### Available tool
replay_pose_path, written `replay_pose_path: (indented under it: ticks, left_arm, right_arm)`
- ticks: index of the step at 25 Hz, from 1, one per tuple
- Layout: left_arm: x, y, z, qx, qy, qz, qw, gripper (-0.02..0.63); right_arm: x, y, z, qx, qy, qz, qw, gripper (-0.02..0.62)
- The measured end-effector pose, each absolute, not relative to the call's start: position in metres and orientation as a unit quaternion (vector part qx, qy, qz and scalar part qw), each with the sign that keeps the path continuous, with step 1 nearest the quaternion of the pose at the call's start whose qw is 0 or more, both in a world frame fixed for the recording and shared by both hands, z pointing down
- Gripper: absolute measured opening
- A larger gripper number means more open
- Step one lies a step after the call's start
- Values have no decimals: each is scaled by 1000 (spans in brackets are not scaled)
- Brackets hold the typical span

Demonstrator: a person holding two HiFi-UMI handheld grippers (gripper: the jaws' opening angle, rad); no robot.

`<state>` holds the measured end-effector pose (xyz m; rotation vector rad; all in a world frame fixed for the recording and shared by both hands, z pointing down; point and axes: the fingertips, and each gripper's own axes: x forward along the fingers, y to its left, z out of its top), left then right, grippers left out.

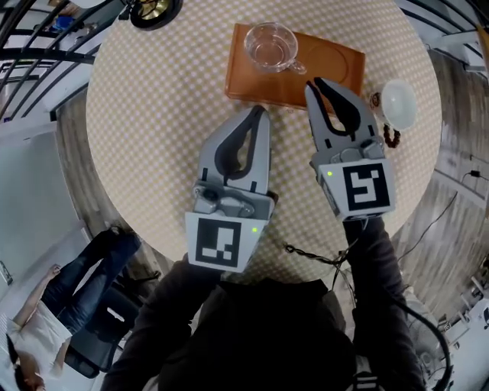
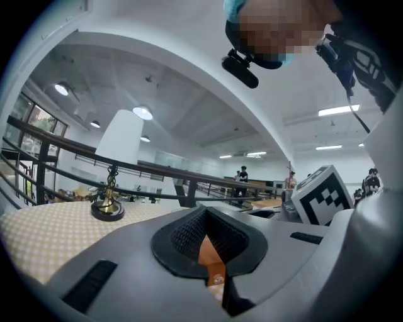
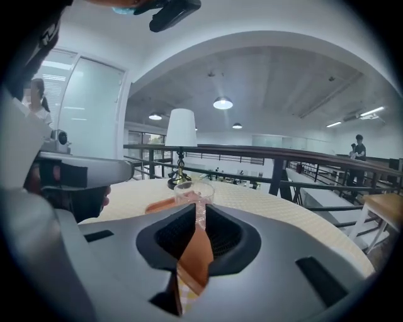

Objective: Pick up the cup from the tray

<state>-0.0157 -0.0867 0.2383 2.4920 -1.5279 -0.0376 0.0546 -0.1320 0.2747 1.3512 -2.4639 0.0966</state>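
A clear glass cup [image 1: 271,46] with a handle stands on the left part of a brown wooden tray [image 1: 336,65] at the far side of the round table. My right gripper [image 1: 315,83] hovers over the tray's near edge, just right of the cup, its jaws parted by a narrow slit with nothing between them. In the right gripper view the cup [image 3: 194,188] stands straight ahead beyond the gripper [image 3: 199,211]. My left gripper [image 1: 260,114] is shut and empty, short of the tray; through its jaws [image 2: 204,212] a sliver of the tray [image 2: 208,255] shows.
The table wears a checkered cloth [image 1: 145,130]. A white round dish [image 1: 399,103] and dark beads [image 1: 390,138] lie right of the tray. A lamp's brass base [image 1: 155,9] stands at the far left rim. A railing runs beyond the table [image 3: 302,157].
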Motion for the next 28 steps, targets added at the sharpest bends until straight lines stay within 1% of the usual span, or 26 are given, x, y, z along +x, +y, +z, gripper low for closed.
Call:
replay_pose_path:
  ticks: [2,3,18,25,28]
  left_arm:
    - [-17,-90,247,848,-517,-12,115,5]
    - [-18,-92,251,848,-517,-11,118,5]
    - [-24,-108,279,841,-522,-4,143,5]
    - [-35,-109,276,839,-526,2,143,5]
    - [-36,-107,275,837,-528,2,142,5]
  right_arm:
    - [49,-140,284,460,-869,34,178,67]
    - [47,-144,289,454,-871,36,184,75]
    - [43,-170,319,408,-867,26,283,74]
    - [30,-172,322,384,-869,39,311,68]
    - [27,-170,320,374,-877,45,299,51]
